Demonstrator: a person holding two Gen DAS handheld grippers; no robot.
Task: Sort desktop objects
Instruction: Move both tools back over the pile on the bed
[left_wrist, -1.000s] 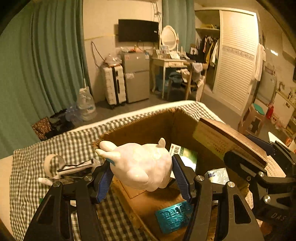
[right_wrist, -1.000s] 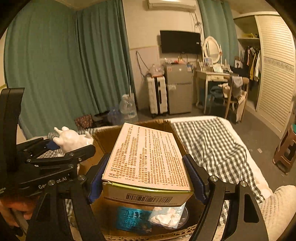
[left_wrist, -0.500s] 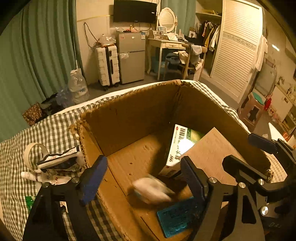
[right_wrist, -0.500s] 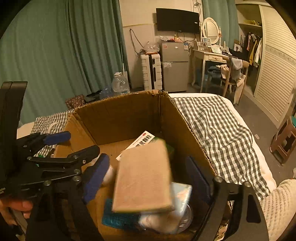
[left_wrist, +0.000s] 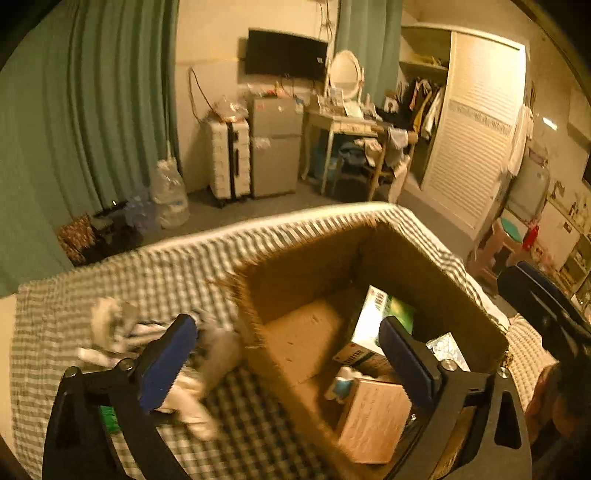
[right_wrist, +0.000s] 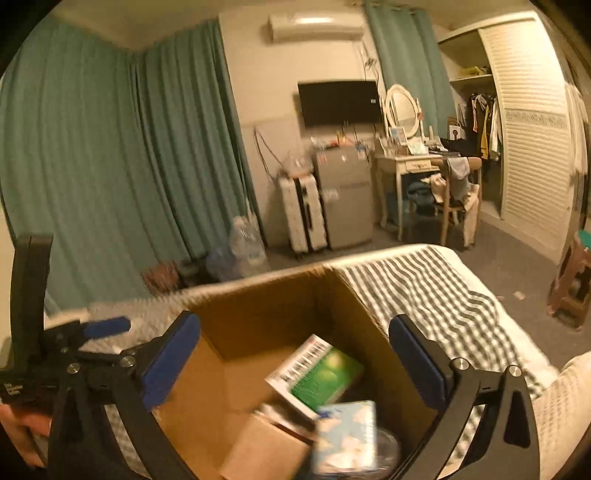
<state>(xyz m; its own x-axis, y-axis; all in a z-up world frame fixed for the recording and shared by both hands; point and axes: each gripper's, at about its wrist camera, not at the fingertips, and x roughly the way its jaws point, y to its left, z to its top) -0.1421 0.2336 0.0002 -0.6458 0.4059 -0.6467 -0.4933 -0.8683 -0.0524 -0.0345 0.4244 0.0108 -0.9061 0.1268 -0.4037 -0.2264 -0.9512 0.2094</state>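
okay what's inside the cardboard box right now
Inside the box: a green-and-white carton leaning against the wall, a tan carton, a blue cloud-print pack, and something white and blue, too blurred to name. Whatever lies under them is covered.

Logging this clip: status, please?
Left gripper, right gripper: jaws opening, nothing between them. Brown packet, green box in carton. Loose items left on cloth. Nothing blocking.
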